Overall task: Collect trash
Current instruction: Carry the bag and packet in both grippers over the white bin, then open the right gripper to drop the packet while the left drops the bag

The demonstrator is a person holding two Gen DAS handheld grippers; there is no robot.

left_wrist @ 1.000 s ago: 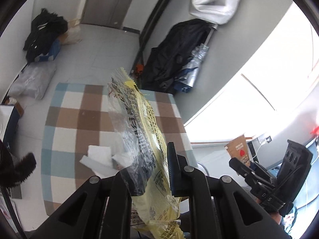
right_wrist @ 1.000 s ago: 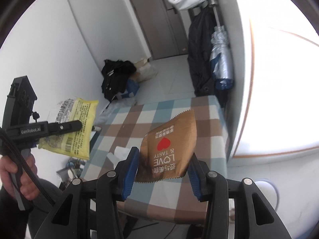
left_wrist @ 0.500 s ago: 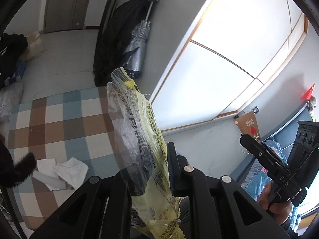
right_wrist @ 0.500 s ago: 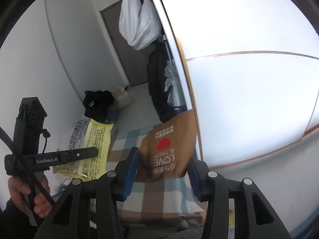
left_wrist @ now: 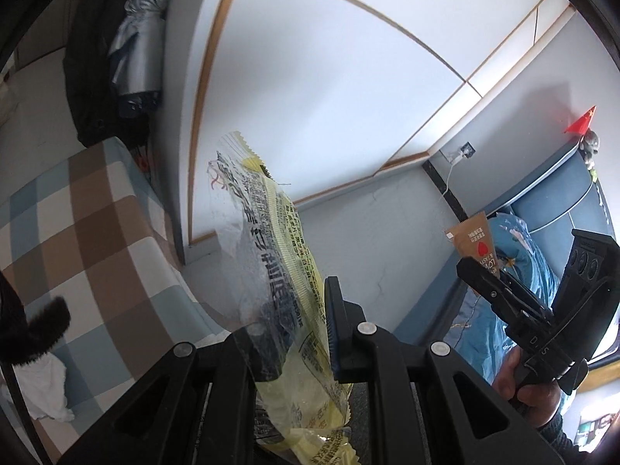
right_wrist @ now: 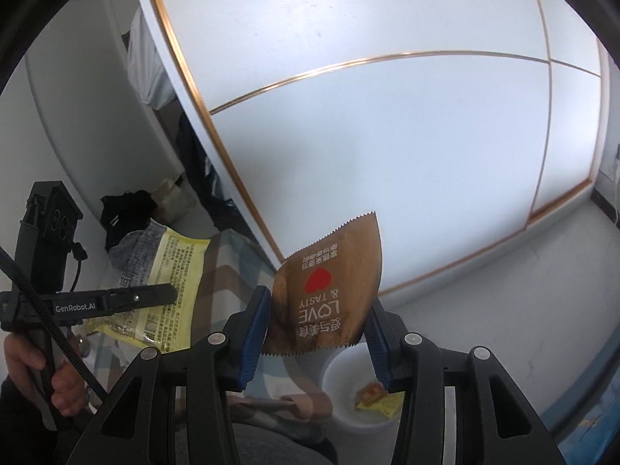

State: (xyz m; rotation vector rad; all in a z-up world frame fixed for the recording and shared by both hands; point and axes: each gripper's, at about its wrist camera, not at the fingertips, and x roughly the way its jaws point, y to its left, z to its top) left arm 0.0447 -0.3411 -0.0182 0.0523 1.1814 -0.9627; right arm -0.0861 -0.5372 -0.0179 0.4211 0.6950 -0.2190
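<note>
Each fisheye camera sits close behind its own tongs and looks forward and downward along them. The left wrist view faces the white panelled wall point(left_wrist: 329, 89), with the checked counter point(left_wrist: 97, 232) at left and the right tongs point(left_wrist: 480, 275) at lower right. The right wrist view shares that wall point(right_wrist: 387, 135) and shows the left tongs point(right_wrist: 170, 294) at lower left.

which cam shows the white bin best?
Right wrist. The white bin sits low in frame beneath the brown wrapper, its opening towards the camera, with scraps inside; the right gripper hides part of its rim. The left wrist view does not show the bin at all.
</note>
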